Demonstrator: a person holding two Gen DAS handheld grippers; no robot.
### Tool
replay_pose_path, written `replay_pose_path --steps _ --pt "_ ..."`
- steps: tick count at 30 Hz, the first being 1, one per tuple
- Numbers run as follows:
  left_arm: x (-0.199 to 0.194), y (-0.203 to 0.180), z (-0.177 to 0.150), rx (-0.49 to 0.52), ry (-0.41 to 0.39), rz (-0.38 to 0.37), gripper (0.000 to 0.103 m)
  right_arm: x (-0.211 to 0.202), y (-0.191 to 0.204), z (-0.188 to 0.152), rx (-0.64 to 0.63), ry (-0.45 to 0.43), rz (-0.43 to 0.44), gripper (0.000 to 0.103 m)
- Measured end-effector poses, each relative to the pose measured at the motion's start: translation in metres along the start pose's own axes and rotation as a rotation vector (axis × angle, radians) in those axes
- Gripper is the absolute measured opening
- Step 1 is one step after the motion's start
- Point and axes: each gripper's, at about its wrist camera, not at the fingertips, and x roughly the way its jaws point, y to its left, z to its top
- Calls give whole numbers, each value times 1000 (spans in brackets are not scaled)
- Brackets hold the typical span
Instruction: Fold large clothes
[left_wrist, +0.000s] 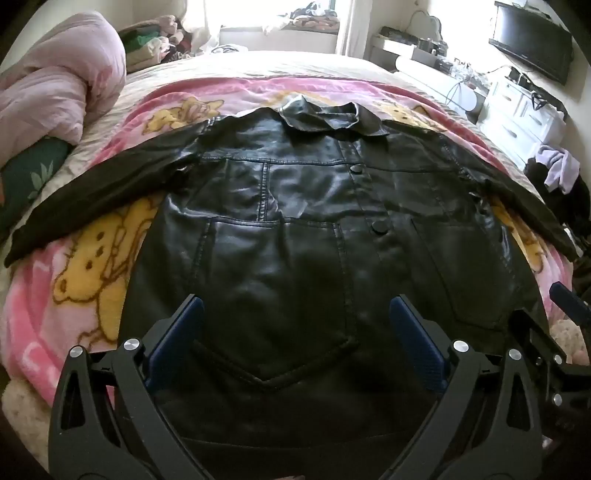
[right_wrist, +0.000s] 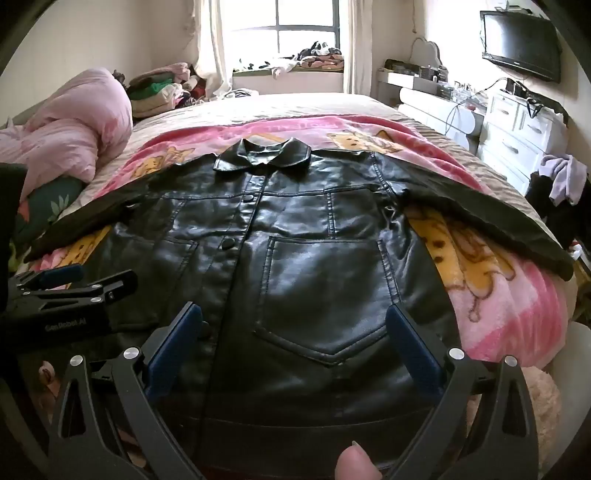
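A black leather jacket (left_wrist: 295, 229) lies flat and buttoned on the pink cartoon blanket (left_wrist: 92, 280) that covers the bed, collar (right_wrist: 262, 157) away from me, both sleeves spread to the sides. I hold my left gripper (left_wrist: 295, 332) above its lower front, near one chest pocket (left_wrist: 280, 295); the jaws stand wide apart and hold nothing. My right gripper (right_wrist: 293, 332) hangs over the other pocket (right_wrist: 325, 295), jaws also wide apart and empty. A rolled pink quilt (right_wrist: 74, 122) lies at the left side of the bed.

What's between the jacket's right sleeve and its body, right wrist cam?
Only the pink cartoon blanket shows in the wedge between the right sleeve and the jacket body, in the right wrist view.
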Motion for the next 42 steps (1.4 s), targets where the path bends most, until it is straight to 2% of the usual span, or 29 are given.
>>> replay_pose_path --steps 42 --pt "0 -1 0 6 -12 6 94 0 0 2 0 -9 -4 99"
